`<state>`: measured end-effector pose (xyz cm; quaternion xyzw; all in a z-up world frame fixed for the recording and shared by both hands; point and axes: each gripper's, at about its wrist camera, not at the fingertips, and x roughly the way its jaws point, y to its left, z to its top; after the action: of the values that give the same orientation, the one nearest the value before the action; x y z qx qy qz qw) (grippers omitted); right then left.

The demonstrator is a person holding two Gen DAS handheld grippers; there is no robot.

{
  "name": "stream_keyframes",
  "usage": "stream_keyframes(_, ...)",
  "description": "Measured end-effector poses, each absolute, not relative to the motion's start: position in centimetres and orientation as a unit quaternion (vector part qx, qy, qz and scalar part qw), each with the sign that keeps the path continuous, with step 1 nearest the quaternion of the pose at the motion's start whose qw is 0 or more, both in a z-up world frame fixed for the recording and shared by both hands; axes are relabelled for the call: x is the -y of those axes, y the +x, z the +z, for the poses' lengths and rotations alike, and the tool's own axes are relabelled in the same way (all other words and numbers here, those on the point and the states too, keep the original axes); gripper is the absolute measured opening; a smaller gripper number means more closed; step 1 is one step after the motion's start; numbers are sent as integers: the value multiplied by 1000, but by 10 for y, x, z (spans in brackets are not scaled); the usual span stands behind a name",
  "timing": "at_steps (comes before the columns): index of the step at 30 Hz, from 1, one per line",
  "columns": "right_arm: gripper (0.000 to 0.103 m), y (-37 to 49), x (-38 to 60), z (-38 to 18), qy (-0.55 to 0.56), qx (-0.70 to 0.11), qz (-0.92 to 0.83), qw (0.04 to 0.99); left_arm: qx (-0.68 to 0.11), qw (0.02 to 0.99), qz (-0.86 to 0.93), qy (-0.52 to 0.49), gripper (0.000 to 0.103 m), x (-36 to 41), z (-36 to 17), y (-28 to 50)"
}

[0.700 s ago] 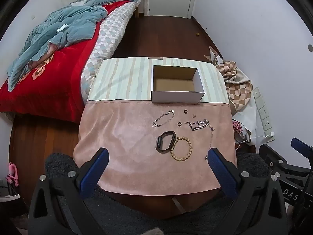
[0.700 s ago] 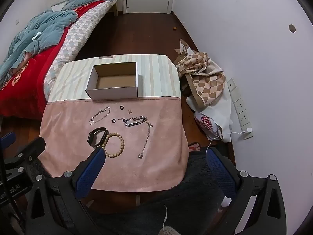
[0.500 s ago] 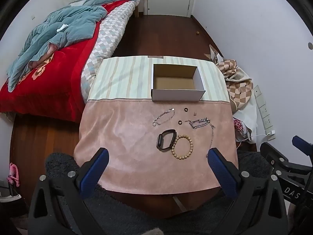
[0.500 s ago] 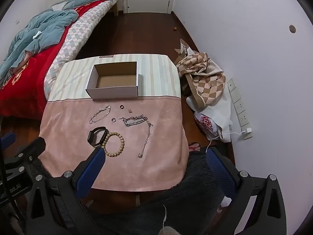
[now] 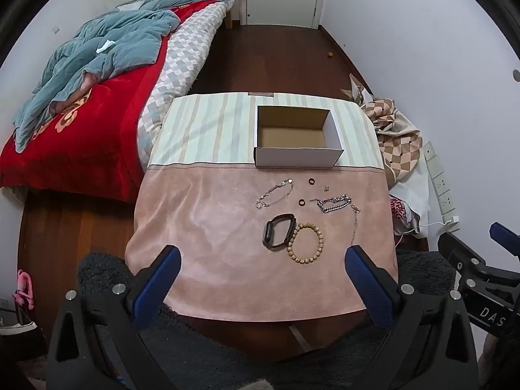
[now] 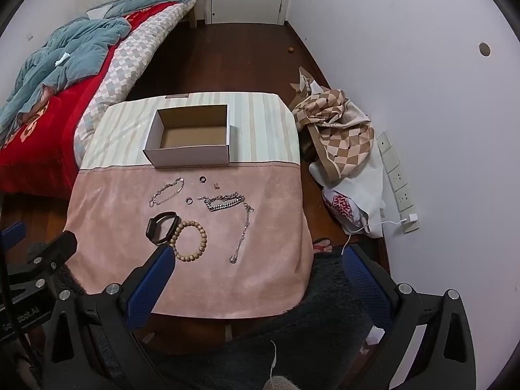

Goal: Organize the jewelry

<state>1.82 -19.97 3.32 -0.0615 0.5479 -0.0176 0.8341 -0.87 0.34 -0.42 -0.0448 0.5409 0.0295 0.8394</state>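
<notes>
On a small cloth-covered table (image 5: 208, 227) stands an empty white cardboard box (image 5: 297, 141) (image 6: 191, 139). In front of it lie a thin silver chain (image 5: 274, 192), two small dark rings (image 5: 312, 181) (image 5: 302, 202), a tiny earring (image 5: 326, 188), a chunky silver bracelet (image 5: 333, 203) (image 6: 226, 203), a long thin chain (image 6: 242, 232), a black band (image 5: 279, 231) (image 6: 161, 226) and a wooden bead bracelet (image 5: 306, 243) (image 6: 191, 241). My left gripper (image 5: 261, 256) and right gripper (image 6: 256, 256) hover open above the table's near edge, holding nothing.
A bed with a red cover and a teal blanket (image 5: 97, 52) runs along the left. Checkered cloth and a bag (image 6: 338, 136) lie on the floor at the right, by wall sockets (image 6: 395, 175). A dark rug (image 6: 325, 331) lies under the near edge.
Both views have shifted very slightly; the table and jewelry sit a touch lower in frame. Nothing on the table has moved and both grippers stay wide.
</notes>
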Motion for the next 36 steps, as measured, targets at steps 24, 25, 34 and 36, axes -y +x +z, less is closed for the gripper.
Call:
stream_keyframes(24, 103, 17, 204, 37, -61, -542, -19, 838, -535, 843, 30, -39, 103, 3, 5, -6)
stream_keyframes(25, 103, 17, 204, 37, -61, -542, -19, 838, -536, 843, 30, -40, 103, 3, 5, -6)
stream_keyframes(34, 103, 17, 205, 38, -61, -541, -20, 839, -535, 844, 29, -39, 103, 4, 6, -7)
stream_keyframes(36, 103, 16, 206, 37, -62, -540, -21, 839, -535, 843, 29, -40, 103, 4, 7, -7)
